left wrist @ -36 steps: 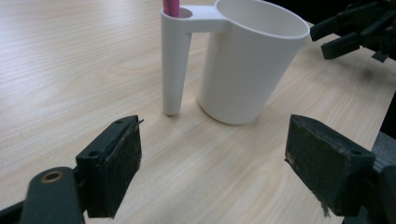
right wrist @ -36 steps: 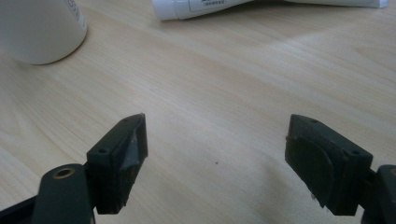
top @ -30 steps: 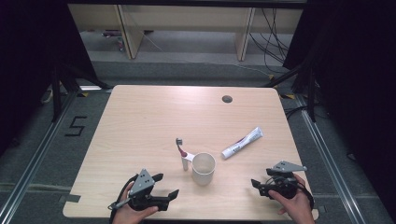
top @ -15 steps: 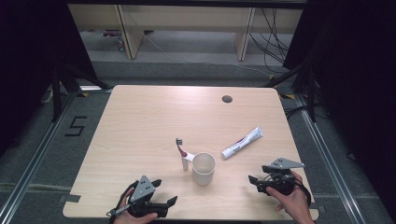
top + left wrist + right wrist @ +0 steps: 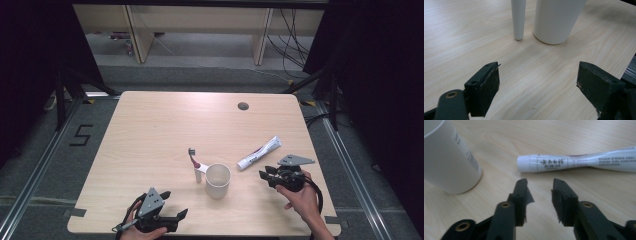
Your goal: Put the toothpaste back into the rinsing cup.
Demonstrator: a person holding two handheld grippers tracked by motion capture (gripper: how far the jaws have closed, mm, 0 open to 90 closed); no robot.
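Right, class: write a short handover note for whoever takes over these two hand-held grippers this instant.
Left hand-held gripper: open wide, empty, low over the table, facing the white plastic cup.
Right hand-held gripper: open by a narrow gap, empty, just short of the white toothpaste tube.
White-handled toothbrush: beside the cup on the light wooden table.
Done: nothing gripped.
Left: probably grasp the tube and toothbrush.

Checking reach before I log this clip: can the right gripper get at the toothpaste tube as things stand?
Probably yes. The right gripper points at the toothpaste tube, fingers parted and empty, with bare table between them. The cup stands off to one side.
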